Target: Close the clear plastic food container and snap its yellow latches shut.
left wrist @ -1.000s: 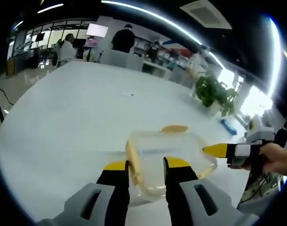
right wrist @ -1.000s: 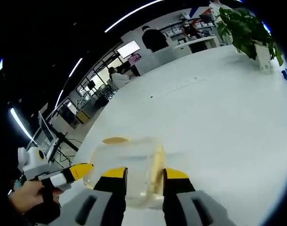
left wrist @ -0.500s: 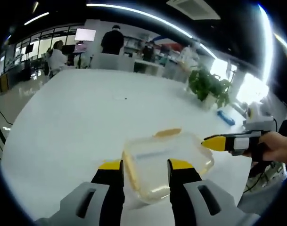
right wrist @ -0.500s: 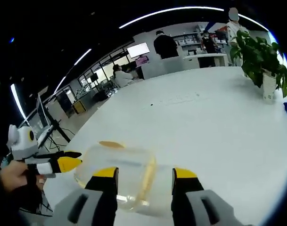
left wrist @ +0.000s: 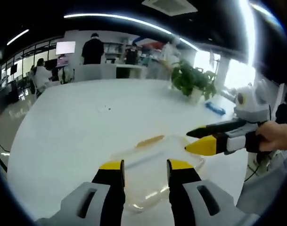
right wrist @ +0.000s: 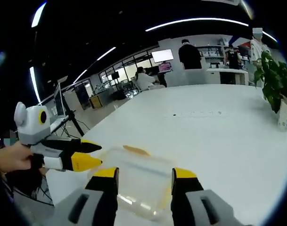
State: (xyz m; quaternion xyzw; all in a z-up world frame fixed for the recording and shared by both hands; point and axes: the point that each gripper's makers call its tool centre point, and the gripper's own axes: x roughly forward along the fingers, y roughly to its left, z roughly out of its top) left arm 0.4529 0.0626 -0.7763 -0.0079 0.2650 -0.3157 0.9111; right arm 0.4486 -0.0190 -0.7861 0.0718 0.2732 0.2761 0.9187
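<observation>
In the left gripper view, the left hand-held gripper (left wrist: pixel 144 165) hangs released over the clear food container (left wrist: pixel 155 165) lying on the white tabletop (left wrist: pixel 77 122). In the right gripper view, the right hand-held gripper (right wrist: pixel 144 173) is likewise spread above the container's near edge.

Clear glossy plastic food container (left wrist: pixel 155 167) with yellow latch (left wrist: pixel 149 140); smooth, slightly glossy white table (left wrist: pixel 82 122); matt black-yellow plastic jaws.

Clear plastic container (left wrist: pixel 155 165) (right wrist: pixel 138 181) lid-on, flat on white table; yellow latch (left wrist: pixel 150 140) (right wrist: pixel 136 150) at far edge.
</observation>
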